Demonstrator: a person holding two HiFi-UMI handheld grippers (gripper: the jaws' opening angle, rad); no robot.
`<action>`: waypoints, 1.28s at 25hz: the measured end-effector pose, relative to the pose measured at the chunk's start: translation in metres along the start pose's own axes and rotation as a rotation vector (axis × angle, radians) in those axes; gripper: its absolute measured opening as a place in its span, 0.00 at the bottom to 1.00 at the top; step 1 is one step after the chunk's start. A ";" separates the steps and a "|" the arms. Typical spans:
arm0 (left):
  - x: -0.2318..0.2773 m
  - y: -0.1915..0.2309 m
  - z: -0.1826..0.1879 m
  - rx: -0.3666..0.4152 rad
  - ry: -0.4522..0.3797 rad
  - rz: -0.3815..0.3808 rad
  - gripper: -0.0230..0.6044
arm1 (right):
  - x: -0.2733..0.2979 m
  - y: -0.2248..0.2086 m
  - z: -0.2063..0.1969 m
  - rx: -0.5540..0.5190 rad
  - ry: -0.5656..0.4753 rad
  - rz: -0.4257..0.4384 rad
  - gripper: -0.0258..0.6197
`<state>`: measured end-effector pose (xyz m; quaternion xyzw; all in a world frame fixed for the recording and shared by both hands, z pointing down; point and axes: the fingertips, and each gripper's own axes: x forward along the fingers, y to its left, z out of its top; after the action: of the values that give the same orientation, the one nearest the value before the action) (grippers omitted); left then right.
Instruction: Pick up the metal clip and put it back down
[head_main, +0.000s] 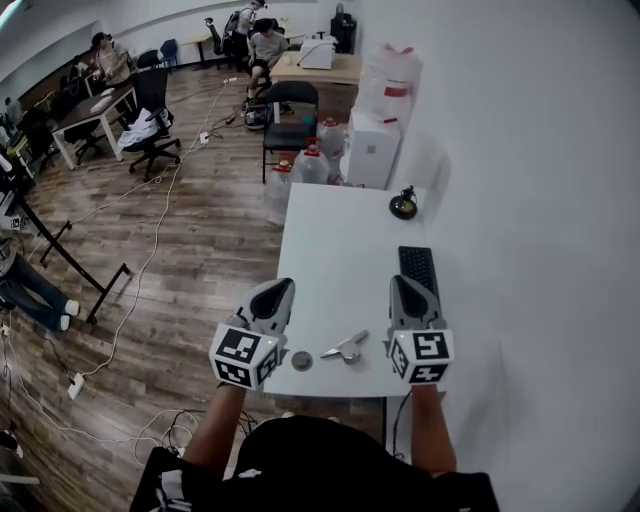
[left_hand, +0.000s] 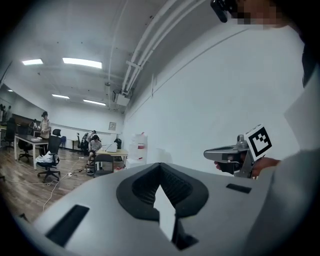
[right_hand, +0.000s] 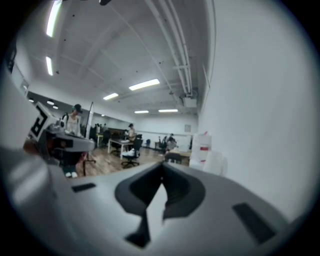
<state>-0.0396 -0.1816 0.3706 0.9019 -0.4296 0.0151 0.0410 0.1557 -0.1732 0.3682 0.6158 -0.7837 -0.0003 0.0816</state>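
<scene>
The metal clip (head_main: 345, 349) lies flat on the white table (head_main: 340, 240), between the left claw (head_main: 279, 291) and the right claw (head_main: 404, 284), back by their marker cubes and touching neither. Both claws have their jaws pressed together on nothing. A small round disc (head_main: 302, 360) sits just beside the clip, toward the left claw. A keyboard (head_main: 418, 268) lies just ahead of the right claw.

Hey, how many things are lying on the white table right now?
4: metal clip and small round disc near the front edge, keyboard at right, black object at the far corner. Others may be hidden.
</scene>
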 end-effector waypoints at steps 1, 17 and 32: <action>0.000 -0.002 0.003 0.005 -0.009 -0.004 0.07 | -0.001 0.001 0.003 0.002 -0.011 -0.002 0.09; 0.007 -0.015 0.020 0.082 -0.044 0.007 0.07 | 0.001 -0.002 0.004 0.023 -0.044 -0.015 0.09; 0.016 -0.014 0.019 0.055 -0.025 0.002 0.07 | 0.010 -0.005 0.000 0.024 -0.029 -0.008 0.09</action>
<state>-0.0189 -0.1872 0.3518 0.9024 -0.4305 0.0155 0.0106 0.1584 -0.1843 0.3690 0.6196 -0.7824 0.0000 0.0630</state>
